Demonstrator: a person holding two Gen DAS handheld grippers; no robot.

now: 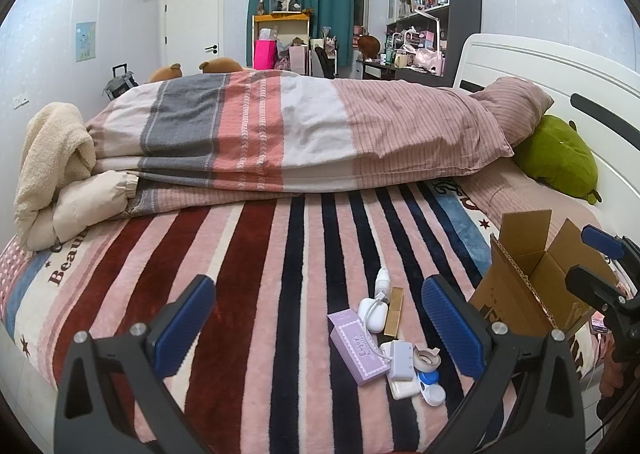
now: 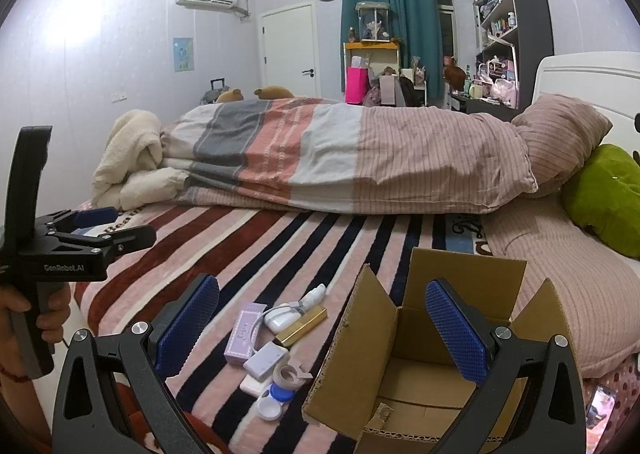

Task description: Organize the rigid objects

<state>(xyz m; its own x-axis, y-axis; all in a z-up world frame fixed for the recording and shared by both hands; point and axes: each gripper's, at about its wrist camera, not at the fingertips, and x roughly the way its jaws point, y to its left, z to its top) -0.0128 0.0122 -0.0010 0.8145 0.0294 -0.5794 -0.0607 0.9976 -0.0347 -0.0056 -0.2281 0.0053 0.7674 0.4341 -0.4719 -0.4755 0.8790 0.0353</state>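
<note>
Right wrist: cardboard box [image 2: 404, 370] between spread tool [image 2: 322, 328] fingers.

Bed [image 1: 248, 254] w/ striped blanket. On it: open cardboard box [image 2: 400, 334] at right, just left of it a small clutter: purple box [image 2: 244, 332], gold case [image 2: 302, 326], white adapter [image 2: 264, 362], tape roll [image 2: 288, 374], lens case [image 2: 272, 402]. Folded duvet [image 1: 300, 134], pillow, green plush at back.

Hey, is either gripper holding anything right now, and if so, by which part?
Nothing is held. The left gripper and right gripper are both open and empty, above the striped blanket.
</note>
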